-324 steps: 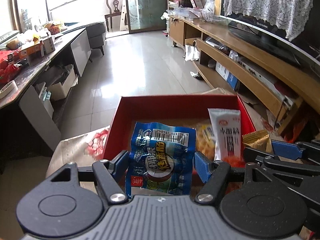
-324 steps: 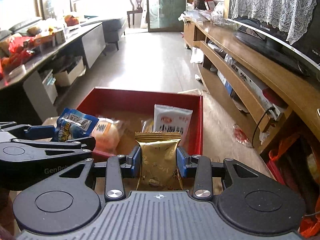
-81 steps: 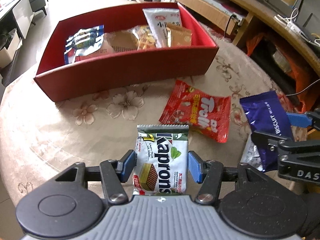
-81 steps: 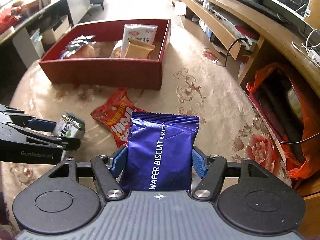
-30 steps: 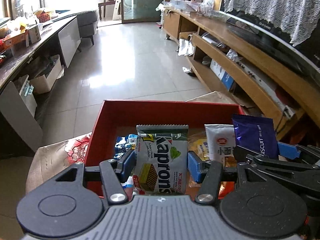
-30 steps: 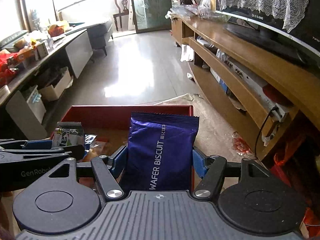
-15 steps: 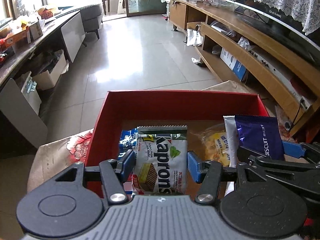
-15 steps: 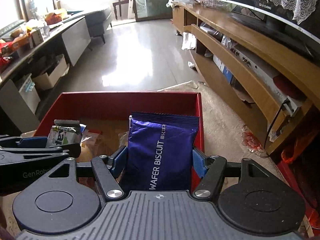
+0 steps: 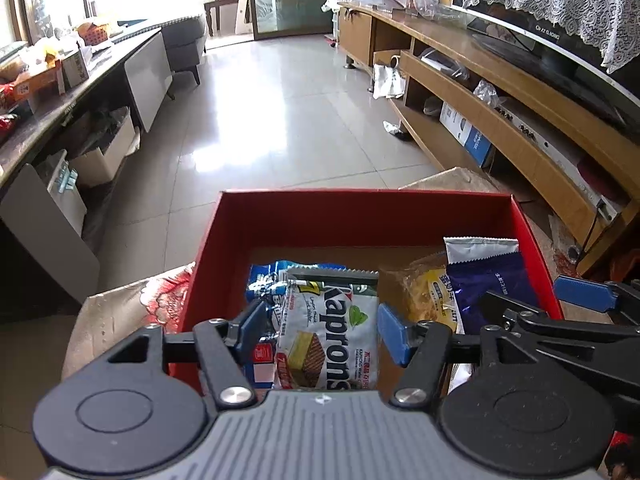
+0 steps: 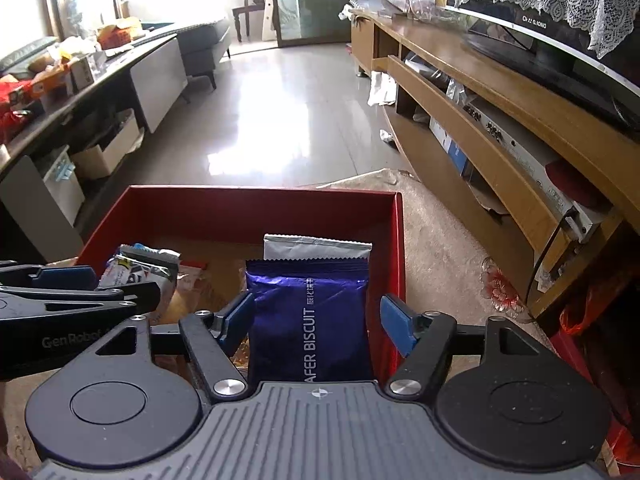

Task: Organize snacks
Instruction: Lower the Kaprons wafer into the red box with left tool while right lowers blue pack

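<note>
Both grippers hang over the red box [image 9: 360, 216], which sits at the bench's far edge, floor beyond it.

Left gripper [image 9: 320, 330]: jaws have just been opening. Kaprons wafer pack [image 9: 332, 332] lies between the fingers [image 9: 390, 332], gaps visible on both sides, so the grip is released. Pack rests on the blue snack bag [image 9: 266, 284] near the box's left wall.

Right gripper [image 10: 318, 322]: jaws also just been opening. Purple wafer biscuit pack [image 10: 310, 312] stands between the fingers [image 10: 394, 328] with clear space each side, no longer pinched. It leans over the white sachet [image 10: 316, 247] by the box's right wall.

Step in hand, as judged: dropping both packs into the box. To do it well, let the jaws spread fully before lifting, then draw each gripper straight up and back so no finger drags a wrapper over the near wall. The purple pack looks half upright; it may tip, likely inward.
</note>
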